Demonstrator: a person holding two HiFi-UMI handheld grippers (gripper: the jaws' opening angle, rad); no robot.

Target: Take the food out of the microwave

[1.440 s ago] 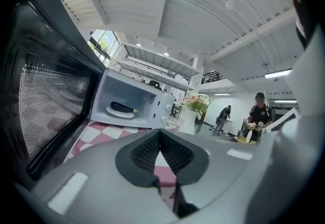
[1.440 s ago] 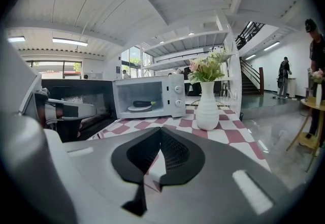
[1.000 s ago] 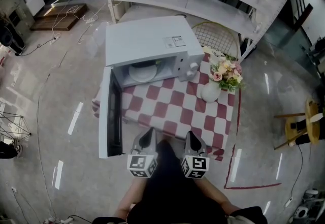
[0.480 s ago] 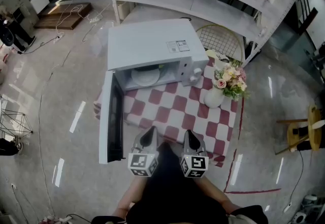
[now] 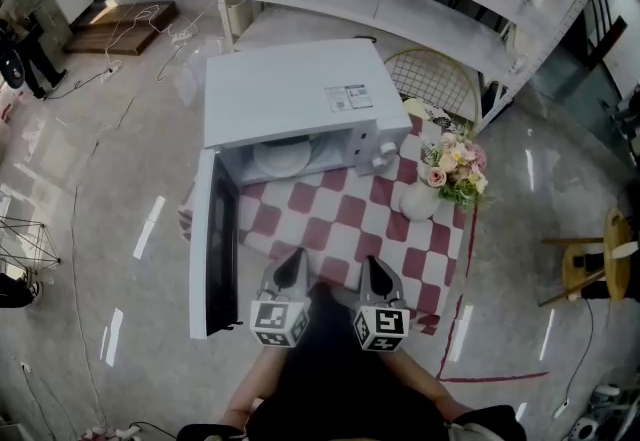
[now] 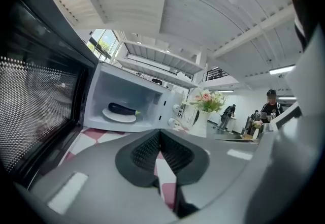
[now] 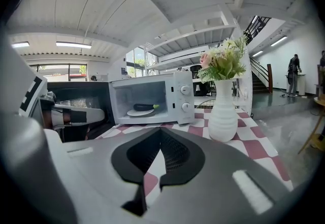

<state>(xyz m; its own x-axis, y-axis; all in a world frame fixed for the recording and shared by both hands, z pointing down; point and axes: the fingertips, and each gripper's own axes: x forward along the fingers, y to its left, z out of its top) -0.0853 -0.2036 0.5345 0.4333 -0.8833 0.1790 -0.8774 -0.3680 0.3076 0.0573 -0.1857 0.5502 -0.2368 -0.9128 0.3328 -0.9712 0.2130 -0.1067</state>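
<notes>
**Both grippers shut and empty, short of the open microwave**

The person stands at the 6 o'clock edge of the table (image 5: pixel 345 219), tools out in front and side by side. The left gripper (image 5: pixel 291 267) has its jaws pressed together with nothing between them. The right gripper (image 5: pixel 375 271) looks the same: tips meeting, only checked cloth showing behind. Both point toward 12 o'clock and a bit downward. My read is an approach pose, with the jaws kept closed because there is nothing to grab yet.

The microwave (image 5: pixel 290 89) sits at 12 o'clock on the far side of the table. Its door (image 5: pixel 205 249) is swung fully out toward 6 o'clock on the left hinge, so it flanks the left gripper at 9 o'clock. That leaves the cavity wide open to a straight reach. The food is an eggplant (image 6: pixel 122 108), dark with a green stem end. It lies across a white plate (image 5: pixel 282 157) on the cavity floor, inside and untouched, well apart from both tools.

A vase (image 5: pixel 418 199) of flowers stands at 1 o'clock, just beside the microwave's knob side. It looks top-heavy, so a wide right-hand swing could likely tip it.

The task has barely started. Next comes closing the distance and parting the jaws, probably for the plate rim, since the eggplant looks smooth and rounded and may roll.
</notes>
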